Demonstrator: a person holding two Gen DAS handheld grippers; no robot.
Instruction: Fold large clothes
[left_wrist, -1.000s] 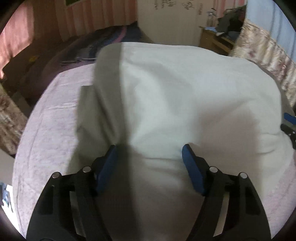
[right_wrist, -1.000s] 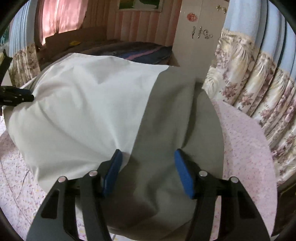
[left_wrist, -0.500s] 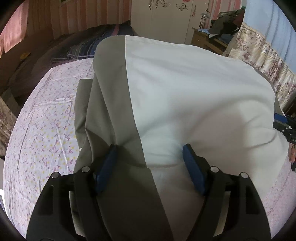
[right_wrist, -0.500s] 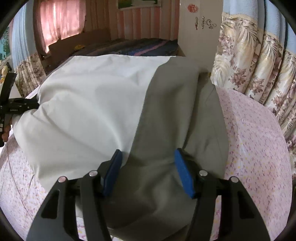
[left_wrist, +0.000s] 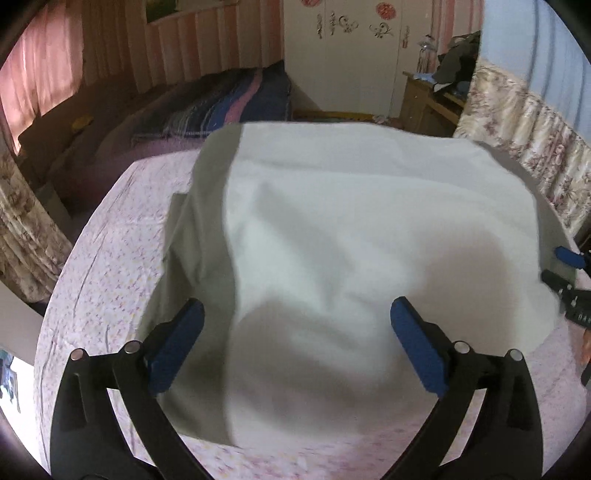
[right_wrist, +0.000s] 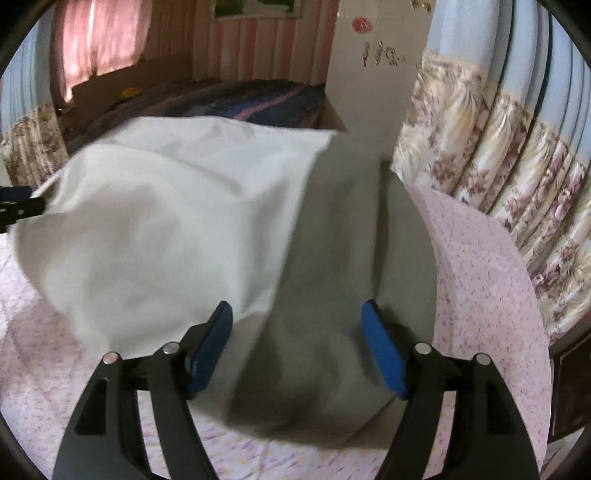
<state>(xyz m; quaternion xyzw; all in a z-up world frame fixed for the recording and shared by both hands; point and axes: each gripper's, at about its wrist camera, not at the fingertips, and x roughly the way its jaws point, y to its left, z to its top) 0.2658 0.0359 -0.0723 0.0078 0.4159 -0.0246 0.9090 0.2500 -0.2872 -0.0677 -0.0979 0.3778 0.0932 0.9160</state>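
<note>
A large white and grey garment (left_wrist: 351, 229) lies spread on the pink flowered bed sheet (left_wrist: 110, 251); its body is white and its side parts are grey. It also shows in the right wrist view (right_wrist: 177, 221), with the grey part (right_wrist: 343, 258) on the right. My left gripper (left_wrist: 295, 314) is open, its blue pads wide apart over the garment's near edge. My right gripper (right_wrist: 297, 317) is open too, above the grey part's near edge. Neither holds cloth. The right gripper shows at the right edge of the left wrist view (left_wrist: 569, 280).
A second bed with a dark striped blanket (left_wrist: 221, 103) stands behind. Flowered curtains (right_wrist: 498, 166) hang on the right. A white wardrobe (left_wrist: 351, 44) and a wooden desk (left_wrist: 428, 99) with clutter stand at the back. The bed's right edge (right_wrist: 532, 332) is close.
Both grippers have let go of the garment and drawn back; the jaws stand wider. The cloth has dropped onto the bed and its near edge now lies before the fingers.
</note>
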